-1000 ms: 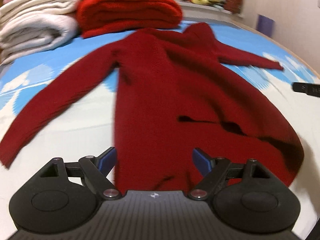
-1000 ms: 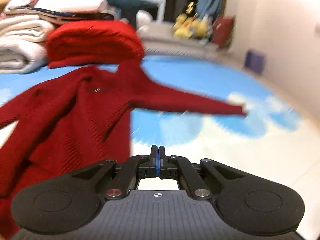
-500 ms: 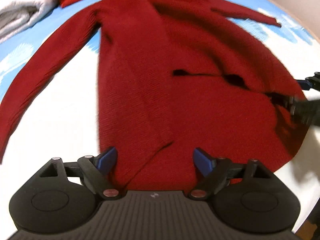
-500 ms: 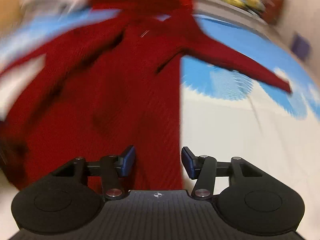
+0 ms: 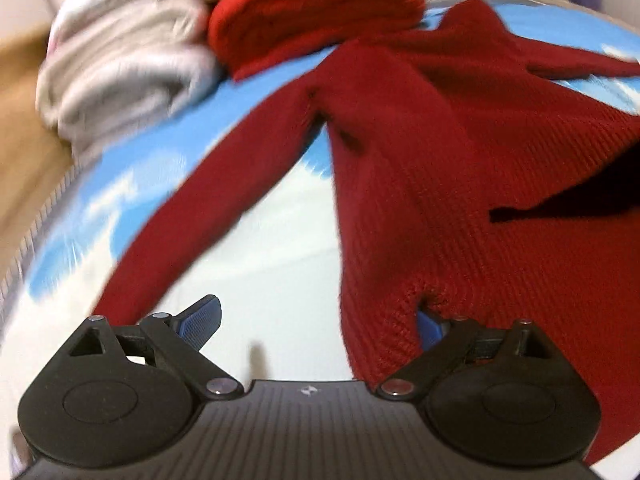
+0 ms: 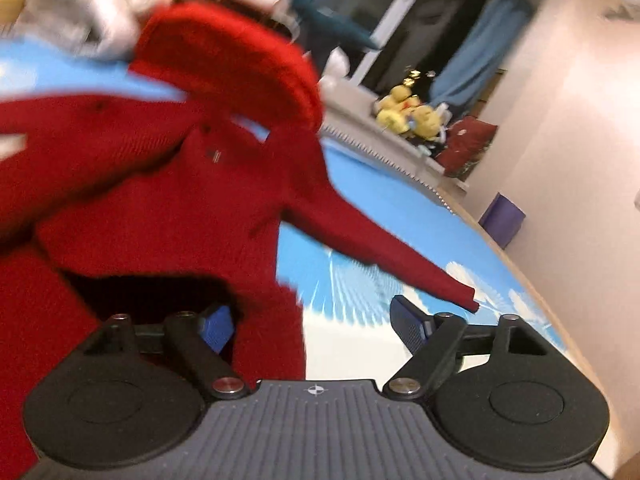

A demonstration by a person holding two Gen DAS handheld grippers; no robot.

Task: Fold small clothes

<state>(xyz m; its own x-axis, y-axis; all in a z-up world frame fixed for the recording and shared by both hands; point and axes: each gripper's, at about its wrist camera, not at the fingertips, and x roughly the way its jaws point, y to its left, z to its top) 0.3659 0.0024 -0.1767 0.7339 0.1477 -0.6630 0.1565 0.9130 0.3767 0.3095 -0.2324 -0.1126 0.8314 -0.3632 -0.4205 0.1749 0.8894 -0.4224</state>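
We find no containers in either view; the working surface is a blue-and-white cloud-print sheet (image 5: 132,196), and everything lies directly on it.

The dark red sweater (image 5: 460,168) lies spread on the sheet and fills the centre and right of the left wrist frame, one sleeve running to the lower left. In the right wrist view the same sweater (image 6: 180,208) occupies the left half, its other sleeve reaching toward the centre right.

The left gripper (image 5: 316,320) has its jaws spread wide. The sweater's hem drapes over its right finger (blue pad partly hidden); the left finger (image 5: 200,316) sits over bare sheet.

The right gripper (image 6: 316,320) is likewise spread. Its left finger (image 6: 218,326) sits under a raised fold of the sweater's edge; the other finger is over bare sheet.

At the upper left of the left wrist frame lie folded white blankets (image 5: 120,64), with a folded bright red garment (image 5: 312,12) just beside them. Yellow plush toys (image 6: 412,116) sit at the upper right of the right wrist view.

Compared with 0.5 s ago, the left gripper's view has shifted left, so the hem now covers only its right finger; the right gripper's jaws stand wider
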